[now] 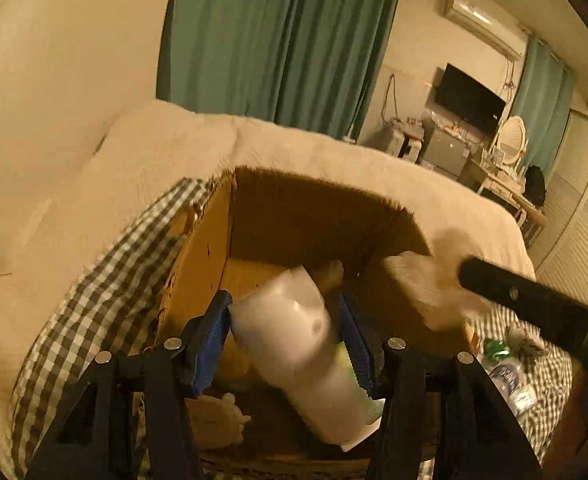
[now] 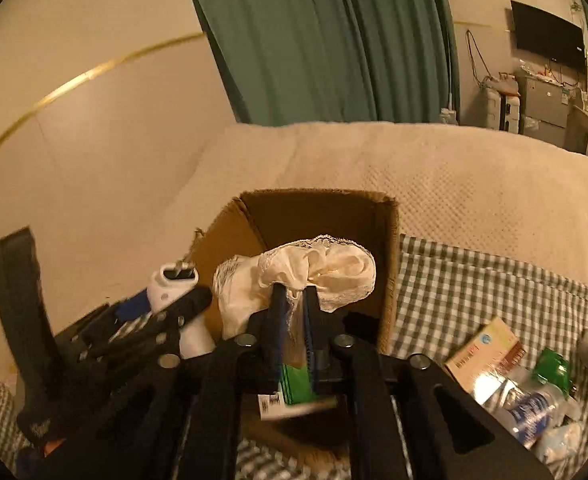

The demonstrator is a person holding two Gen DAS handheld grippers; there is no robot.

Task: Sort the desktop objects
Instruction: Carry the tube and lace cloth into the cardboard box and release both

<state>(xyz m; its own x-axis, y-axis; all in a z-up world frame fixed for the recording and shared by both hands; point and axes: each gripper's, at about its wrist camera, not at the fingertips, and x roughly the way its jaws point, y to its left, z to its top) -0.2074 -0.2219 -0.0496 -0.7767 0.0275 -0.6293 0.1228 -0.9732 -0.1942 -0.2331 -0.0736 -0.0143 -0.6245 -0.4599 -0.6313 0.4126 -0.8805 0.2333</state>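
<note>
An open cardboard box (image 1: 209, 256) stands on the bed; it also shows in the right wrist view (image 2: 388, 264). My left gripper (image 1: 283, 312) is over the box with a white bottle (image 1: 294, 344) between its blue pads; the pads stand a little apart from the blurred bottle. The bottle's top (image 2: 173, 284) also shows in the right wrist view. My right gripper (image 2: 294, 292) is shut on a cream lace-edged cloth (image 2: 326, 272) and holds it above the box. The cloth (image 1: 430, 284) appears blurred in the left wrist view.
The box holds a green packet (image 2: 298, 388) and a pale soft item (image 1: 217, 420). On the checked cloth (image 2: 474, 288) to the right lie a small carton (image 2: 482, 348), a green-capped plastic bottle (image 2: 534, 400) and other small items. A cream blanket (image 2: 414, 168) lies behind.
</note>
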